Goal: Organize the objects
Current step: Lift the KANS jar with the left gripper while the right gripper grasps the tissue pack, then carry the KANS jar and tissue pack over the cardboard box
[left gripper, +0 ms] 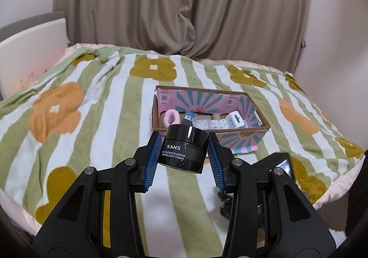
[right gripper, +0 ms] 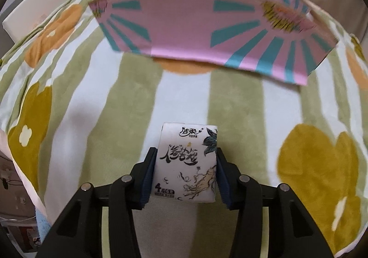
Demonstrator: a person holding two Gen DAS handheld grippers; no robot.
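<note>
Black and glossy, the cream jar (left gripper: 184,149) sat clenched between the blue pads of the left gripper (left gripper: 184,154), raised clear of the striped blanket (left gripper: 110,101) just on the near side of the cardboard box (left gripper: 253,129). The right gripper (right gripper: 186,175) was clamped on a small tissue pack (right gripper: 187,163), its pads pressed to both sides of the wrapper, and this too hung on the near side of the box, whose pink and teal front flap (right gripper: 184,27) lay folded out toward it. The step in hand looked like carrying both things to the box. To do it well, each would have to rise over the near wall before going down, the jar kept level so it could not twist out of the pads, and the soft pack held no tighter than it was (it would crush easily). Coming in one at a time seemed wise, since the opening was narrow. Inside the box lay a pink fluffy ring (left gripper: 169,117) at the left end, then a dark blue packet (left gripper: 188,117), a clear plastic case (left gripper: 200,122), a patterned white pouch (left gripper: 218,125) and a white carded packet (left gripper: 234,121) toward the right end. Little bare floor showed among them, so the space beside the pink ring looked likeliest.
</note>
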